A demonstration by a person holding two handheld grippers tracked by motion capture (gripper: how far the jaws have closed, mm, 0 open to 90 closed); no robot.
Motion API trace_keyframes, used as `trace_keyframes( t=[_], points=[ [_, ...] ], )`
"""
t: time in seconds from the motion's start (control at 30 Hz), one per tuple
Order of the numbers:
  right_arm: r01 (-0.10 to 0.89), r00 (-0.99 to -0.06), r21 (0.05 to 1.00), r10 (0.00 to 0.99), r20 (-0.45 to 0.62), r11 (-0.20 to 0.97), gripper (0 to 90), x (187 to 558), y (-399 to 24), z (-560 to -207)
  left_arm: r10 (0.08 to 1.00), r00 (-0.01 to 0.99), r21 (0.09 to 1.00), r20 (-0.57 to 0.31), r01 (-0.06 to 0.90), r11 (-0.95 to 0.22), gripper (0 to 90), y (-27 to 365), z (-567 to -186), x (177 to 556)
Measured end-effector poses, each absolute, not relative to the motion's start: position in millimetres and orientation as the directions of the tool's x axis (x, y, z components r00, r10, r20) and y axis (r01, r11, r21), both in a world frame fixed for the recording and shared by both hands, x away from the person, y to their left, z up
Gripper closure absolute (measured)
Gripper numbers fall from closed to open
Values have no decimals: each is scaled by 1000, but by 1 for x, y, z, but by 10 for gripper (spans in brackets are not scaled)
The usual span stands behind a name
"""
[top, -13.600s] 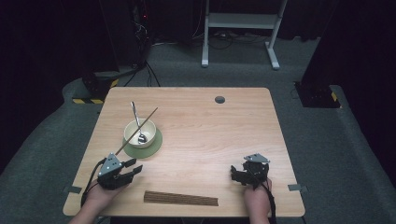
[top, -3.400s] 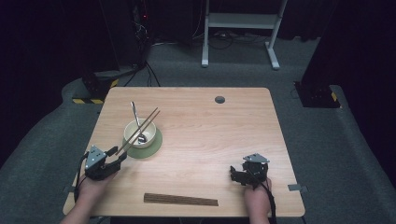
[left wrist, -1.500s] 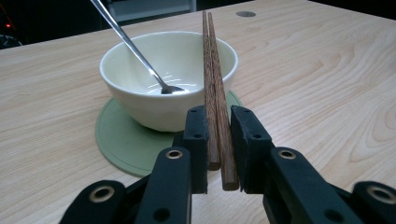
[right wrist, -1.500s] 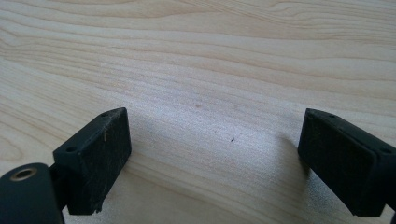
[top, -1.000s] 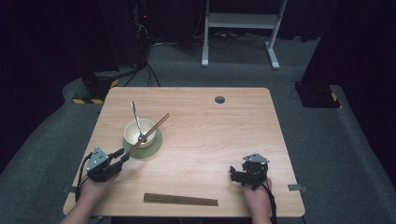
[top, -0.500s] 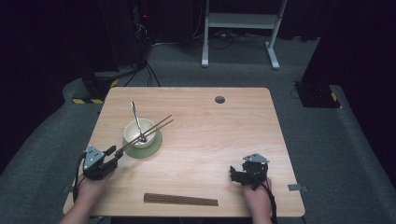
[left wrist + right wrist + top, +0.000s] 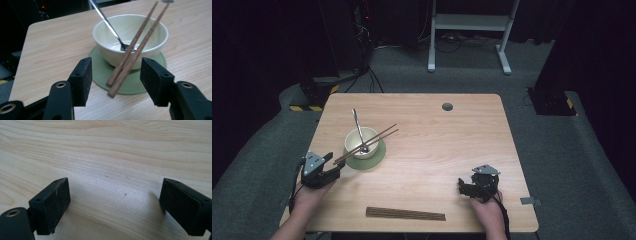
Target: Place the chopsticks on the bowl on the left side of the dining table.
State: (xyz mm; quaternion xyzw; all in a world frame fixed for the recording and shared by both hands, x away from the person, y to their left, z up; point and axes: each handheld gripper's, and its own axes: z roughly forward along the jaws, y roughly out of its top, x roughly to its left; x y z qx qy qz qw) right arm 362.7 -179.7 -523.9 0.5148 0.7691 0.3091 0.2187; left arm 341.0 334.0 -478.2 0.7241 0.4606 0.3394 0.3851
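Woodgrain table [image 7: 437, 145], round ceramic bowl [image 7: 361, 143].

The left gripper [image 7: 334, 167] has just been opening, its pads apart and pressing nothing; the right gripper [image 7: 463, 187] rests spread wide, jaws level.

The wooden table [image 7: 437, 150] was evenly and brightly lit from above while the room around it lay almost black, with only small red indicator lights glowing at the back. In the left gripper view the bowl [image 7: 130, 37] and chopsticks [image 7: 132, 55] were fairly sharp, the near black pads soft, and the spoon [image 7: 107, 23] carried a thin glare. In the right gripper view faint, diffuse shadows spread beside the pads, and the far wood grain blurred.
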Motion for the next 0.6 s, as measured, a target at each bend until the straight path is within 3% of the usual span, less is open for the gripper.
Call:
trace_keyframes(
  t=[0.1,0.2,0.43,0.6],
  points=[
    [647,-377,706,925,-34,290,141,360,-177,-517,933,342,881,113,399,-253,412,333,-478,345],
    [578,-423,770,906,-2,272,138,356,-165,-497,928,351,881,121,394,-264,404,330,-483,347],
    [496,-491,829,871,23,258,158,357,-115,-468,923,362,883,130,382,-274,394,332,-487,347],
    [465,-520,838,854,-2,285,233,373,-72,-460,918,377,888,127,368,-274,402,331,-486,346]
  ],
)
